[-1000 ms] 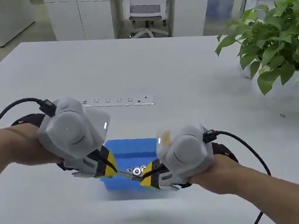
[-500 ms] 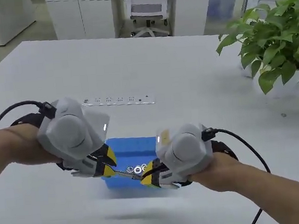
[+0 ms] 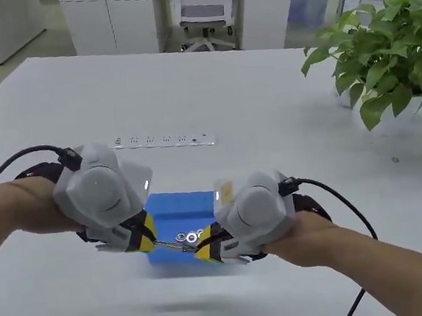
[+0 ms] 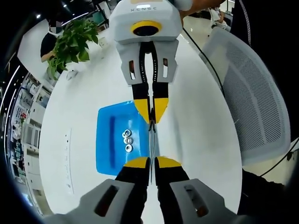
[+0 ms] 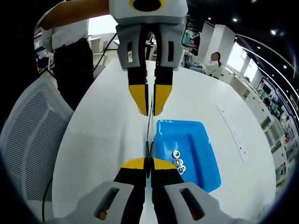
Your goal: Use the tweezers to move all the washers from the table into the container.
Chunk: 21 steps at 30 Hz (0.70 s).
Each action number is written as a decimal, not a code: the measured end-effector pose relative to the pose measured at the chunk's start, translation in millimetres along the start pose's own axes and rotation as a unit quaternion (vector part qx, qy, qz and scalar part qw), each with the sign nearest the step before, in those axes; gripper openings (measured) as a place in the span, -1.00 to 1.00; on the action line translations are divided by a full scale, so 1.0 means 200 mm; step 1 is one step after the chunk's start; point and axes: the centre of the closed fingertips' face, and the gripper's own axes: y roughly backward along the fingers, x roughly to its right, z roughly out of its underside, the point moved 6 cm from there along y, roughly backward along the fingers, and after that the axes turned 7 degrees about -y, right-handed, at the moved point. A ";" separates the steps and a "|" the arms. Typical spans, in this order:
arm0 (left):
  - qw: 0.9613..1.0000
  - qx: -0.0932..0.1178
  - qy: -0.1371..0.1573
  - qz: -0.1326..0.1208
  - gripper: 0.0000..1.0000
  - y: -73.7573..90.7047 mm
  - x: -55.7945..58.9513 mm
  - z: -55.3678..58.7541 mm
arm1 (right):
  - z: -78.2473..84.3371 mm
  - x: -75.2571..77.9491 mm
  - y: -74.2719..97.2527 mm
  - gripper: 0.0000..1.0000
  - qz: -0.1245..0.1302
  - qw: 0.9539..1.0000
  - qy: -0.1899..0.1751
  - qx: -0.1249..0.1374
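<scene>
Thin metal tweezers (image 3: 171, 244) span the gap between my two grippers above the near edge of the blue container (image 3: 172, 208). My left gripper (image 3: 147, 240) is shut on one end of them and my right gripper (image 3: 204, 249) on the other. Several washers (image 3: 189, 238) lie in the container just behind the tweezers. In the left gripper view the tweezers (image 4: 152, 137) run from my left gripper (image 4: 150, 164) to the right gripper (image 4: 150, 109), with the container (image 4: 108, 135) and washers (image 4: 127, 141) beside them. The right gripper view shows my right gripper (image 5: 148, 164), the tweezers (image 5: 149, 133), the left gripper (image 5: 149, 106), the container (image 5: 198, 140) and the washers (image 5: 178, 166).
A white power strip (image 3: 164, 141) lies on the white table (image 3: 267, 123) beyond the container. A potted plant (image 3: 386, 46) stands at the far right. A black cable (image 3: 341, 206) trails from the right gripper. A mesh chair (image 4: 252, 102) stands behind the near table edge.
The head view has shifted a little. Both grippers stay shut on the tweezers in about the same place over the container's near edge.
</scene>
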 end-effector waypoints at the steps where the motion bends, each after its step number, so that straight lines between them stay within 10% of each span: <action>1: 1.000 0.001 0.003 0.001 -0.86 0.00 0.01 0.00 | 0.00 0.00 0.00 -0.95 0.000 1.000 0.001 -0.002; 21: 0.999 0.021 0.044 0.019 -0.87 -0.16 0.10 0.04 | 0.09 -0.07 -0.02 -0.95 -0.017 0.999 0.013 -0.028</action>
